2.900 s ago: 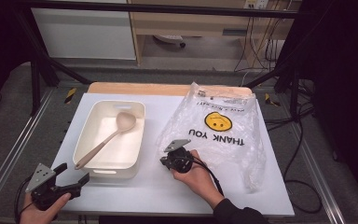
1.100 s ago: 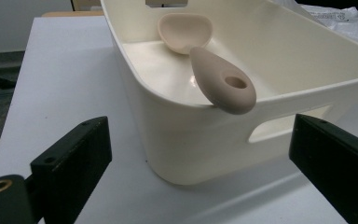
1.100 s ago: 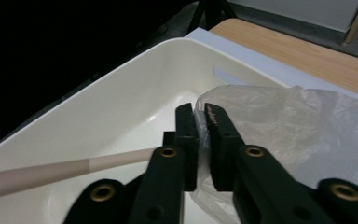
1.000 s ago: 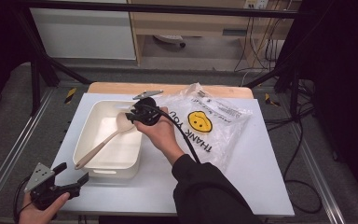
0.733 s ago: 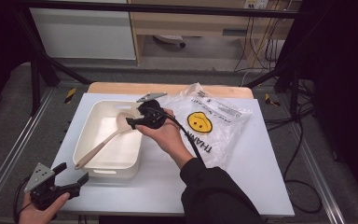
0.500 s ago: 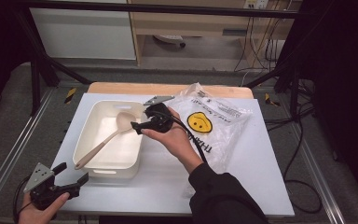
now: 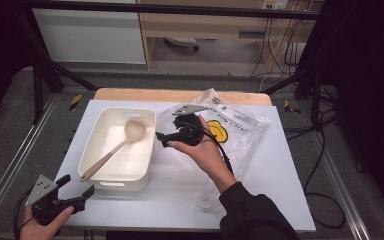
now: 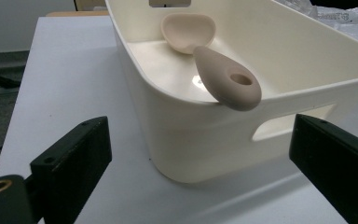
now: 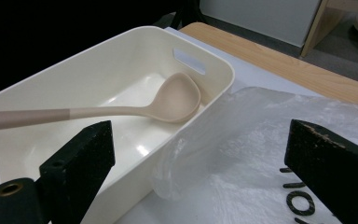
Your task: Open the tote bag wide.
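Left claw (image 7: 72, 192): sitting near the front edge of the white surface (image 7: 285, 200), jaws wide apart, holding nothing.
Cream plastic tub (image 7: 97, 170): standing just past the left claw; it looks stiff and light.
Long beige spoon (image 7: 114, 151): lying in the tub, handle end leaning on the near rim. Probably hard and smooth; the thin handle is the best place to grab.
Right claw (image 7: 161, 139): hanging wide open and empty over the tub's right rim.
Clear crinkly plastic bag with a smiley face (image 7: 240, 127): lying beside the tub, soft and slippery.

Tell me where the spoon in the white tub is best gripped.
Probably the spoon's handle end, which rests on the tub's near rim and juts past it, free all round. Its bowl lies low against the far wall. The left hand-held gripper is open just in front of that end, so come from the near side.
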Tool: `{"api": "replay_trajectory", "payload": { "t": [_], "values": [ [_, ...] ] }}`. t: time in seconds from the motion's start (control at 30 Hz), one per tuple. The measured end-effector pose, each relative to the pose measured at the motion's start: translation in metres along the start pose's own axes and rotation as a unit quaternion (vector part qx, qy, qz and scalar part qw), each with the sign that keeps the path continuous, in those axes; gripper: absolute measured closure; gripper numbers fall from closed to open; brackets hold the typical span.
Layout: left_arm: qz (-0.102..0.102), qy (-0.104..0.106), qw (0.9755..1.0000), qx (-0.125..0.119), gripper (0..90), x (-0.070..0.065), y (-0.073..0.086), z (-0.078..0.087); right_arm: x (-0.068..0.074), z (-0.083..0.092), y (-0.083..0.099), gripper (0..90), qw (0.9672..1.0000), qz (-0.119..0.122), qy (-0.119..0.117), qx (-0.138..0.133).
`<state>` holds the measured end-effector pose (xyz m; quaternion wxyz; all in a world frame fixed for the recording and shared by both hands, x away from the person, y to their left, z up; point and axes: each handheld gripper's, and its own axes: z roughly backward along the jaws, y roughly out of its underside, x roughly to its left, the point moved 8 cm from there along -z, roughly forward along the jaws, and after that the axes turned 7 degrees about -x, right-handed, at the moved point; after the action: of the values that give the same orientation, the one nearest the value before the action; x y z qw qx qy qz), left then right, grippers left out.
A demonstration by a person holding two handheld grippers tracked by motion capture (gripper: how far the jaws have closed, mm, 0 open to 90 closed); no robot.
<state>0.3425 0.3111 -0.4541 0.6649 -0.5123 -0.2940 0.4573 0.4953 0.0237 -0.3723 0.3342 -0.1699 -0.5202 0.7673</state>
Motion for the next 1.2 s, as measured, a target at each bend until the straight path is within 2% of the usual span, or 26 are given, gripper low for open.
{"api": "replay_trajectory", "payload": {
  "t": [0.3,0.5,0.6,0.83,0.93,1.2],
  "values": [
    [0.001,-0.001,1.0,-0.002,5.4,0.001,0.0,0.001,-0.011,0.011,0.022,8.4,0.9997,0.013,0.015,0.017],
    [0.001,0.002,1.0,0.002,5.4,0.0,0.001,0.0,-0.019,0.016,0.042,7.8,0.9996,0.001,0.018,0.024],
    [0.003,0.001,1.0,0.002,5.4,0.0,0.002,0.0,-0.026,0.021,0.048,8.9,0.9994,-0.011,0.028,0.015],
    [0.005,-0.003,1.0,0.006,5.4,0.002,0.004,0.0,-0.04,0.032,0.063,7.6,0.9992,-0.03,0.028,0.006],
    [0.005,-0.001,1.0,0.003,5.4,0.001,0.003,0.0,-0.046,0.035,0.071,7.3,0.9991,-0.026,0.032,0.014],
    [0.005,0.002,1.0,-0.001,5.4,0.001,0.001,0.001,-0.06,0.037,0.093,7.2,0.9976,-0.038,0.047,0.031]
  ]
}}
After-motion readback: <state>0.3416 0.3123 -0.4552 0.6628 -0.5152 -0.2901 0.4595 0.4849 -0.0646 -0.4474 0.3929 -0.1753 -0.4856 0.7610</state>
